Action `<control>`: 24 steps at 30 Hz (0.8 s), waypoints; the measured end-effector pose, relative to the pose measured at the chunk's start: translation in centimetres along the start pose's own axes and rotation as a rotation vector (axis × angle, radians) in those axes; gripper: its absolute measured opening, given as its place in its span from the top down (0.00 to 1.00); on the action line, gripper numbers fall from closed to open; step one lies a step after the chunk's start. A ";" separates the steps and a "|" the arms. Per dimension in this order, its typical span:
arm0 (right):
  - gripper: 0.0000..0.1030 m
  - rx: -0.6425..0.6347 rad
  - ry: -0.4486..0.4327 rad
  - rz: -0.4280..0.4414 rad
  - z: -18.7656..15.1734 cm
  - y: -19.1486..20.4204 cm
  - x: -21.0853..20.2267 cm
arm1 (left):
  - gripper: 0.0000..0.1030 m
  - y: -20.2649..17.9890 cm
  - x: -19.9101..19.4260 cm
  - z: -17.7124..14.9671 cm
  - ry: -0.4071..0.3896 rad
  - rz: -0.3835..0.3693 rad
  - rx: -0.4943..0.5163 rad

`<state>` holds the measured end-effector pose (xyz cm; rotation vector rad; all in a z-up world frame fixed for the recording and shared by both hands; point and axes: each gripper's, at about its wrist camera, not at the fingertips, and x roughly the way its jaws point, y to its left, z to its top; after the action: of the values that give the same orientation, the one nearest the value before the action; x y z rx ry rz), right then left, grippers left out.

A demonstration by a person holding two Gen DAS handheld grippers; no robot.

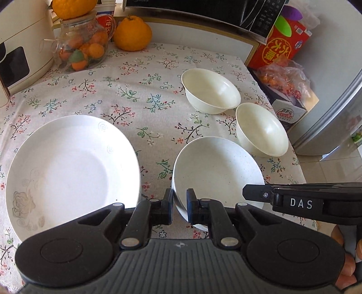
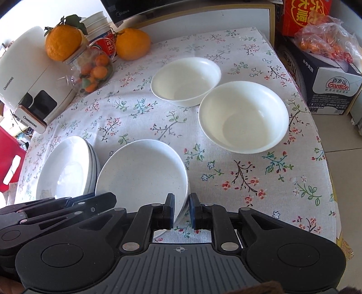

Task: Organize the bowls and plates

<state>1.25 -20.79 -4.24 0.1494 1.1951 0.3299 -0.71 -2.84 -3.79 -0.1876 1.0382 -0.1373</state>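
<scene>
A small white plate [image 1: 217, 171] lies near the table's front edge; it also shows in the right wrist view [image 2: 140, 174]. My left gripper [image 1: 179, 203] is shut on its left rim. My right gripper [image 2: 182, 210] is shut on its right rim, and shows from the side in the left wrist view [image 1: 248, 194]. A stack of larger white plates [image 1: 67, 171] lies to the left, also seen in the right wrist view [image 2: 65, 171]. Two cream bowls stand behind the small plate: a far one [image 1: 210, 90] [image 2: 185, 79] and a near one [image 1: 262, 129] [image 2: 243, 115].
A glass jar of small oranges [image 1: 83, 47], a large orange [image 1: 132, 34] and a white appliance [image 1: 20, 52] stand at the table's back left. A microwave [image 1: 203, 11] is behind. Boxes and a bag of fruit [image 2: 323, 43] are off the right edge.
</scene>
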 end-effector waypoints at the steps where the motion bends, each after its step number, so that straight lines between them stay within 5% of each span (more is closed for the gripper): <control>1: 0.85 -0.004 0.001 -0.001 0.0 0.1 0.1 | 0.90 0.0 0.1 0.0 0.002 0.005 0.002; 24: 0.81 0.031 -0.087 -0.014 1.1 -0.8 -1.2 | 0.80 0.5 -0.1 1.4 -0.046 0.057 0.013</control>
<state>2.06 -21.92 -2.96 0.1806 1.1146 0.2898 0.48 -2.25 -3.13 -0.1489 0.9958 -0.0875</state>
